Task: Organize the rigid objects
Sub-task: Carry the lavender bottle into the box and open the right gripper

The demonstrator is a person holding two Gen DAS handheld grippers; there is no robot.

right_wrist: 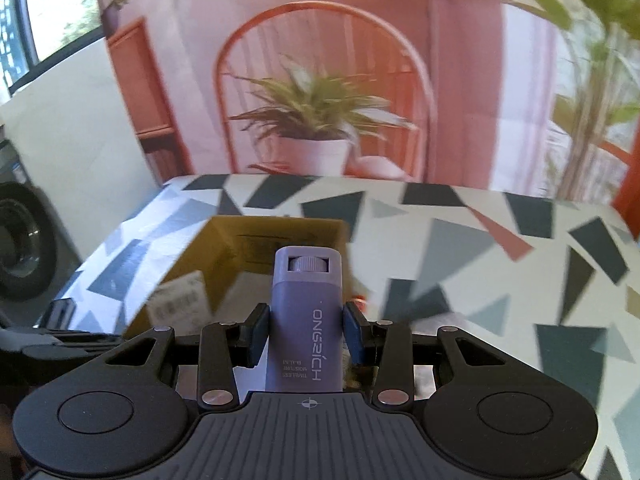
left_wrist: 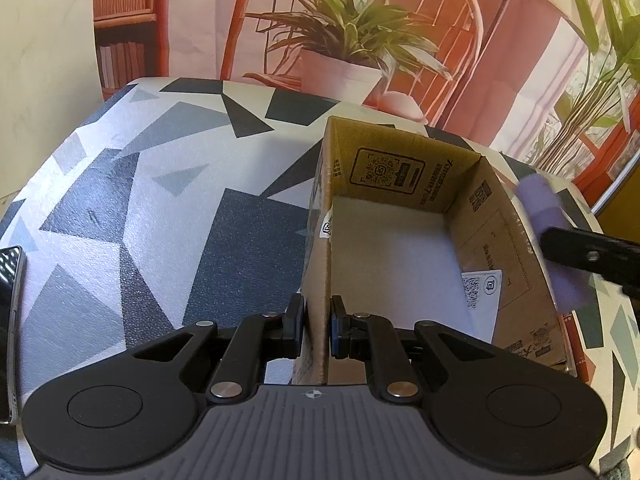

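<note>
An open cardboard box [left_wrist: 496, 216] stands on the table with the patterned cover [left_wrist: 160, 200]; its floor is bare and white. My left gripper [left_wrist: 318, 330] is shut on the box's near wall, one pad on each side. A lilac balm stick [right_wrist: 306, 320] with white lettering sits upright between the pads of my right gripper [right_wrist: 306, 334], which is shut on it, above the table beside the box [right_wrist: 224, 252]. In the left wrist view the lilac stick [left_wrist: 552, 236] and the right gripper's black finger [left_wrist: 588, 254] hover blurred just outside the box's right wall.
A shiny dark flat object [left_wrist: 10, 312] lies at the table's left edge. Behind the table hangs a printed backdrop [left_wrist: 360, 20] of a plant and an orange chair. A red item [left_wrist: 576, 360] shows beyond the box's right corner.
</note>
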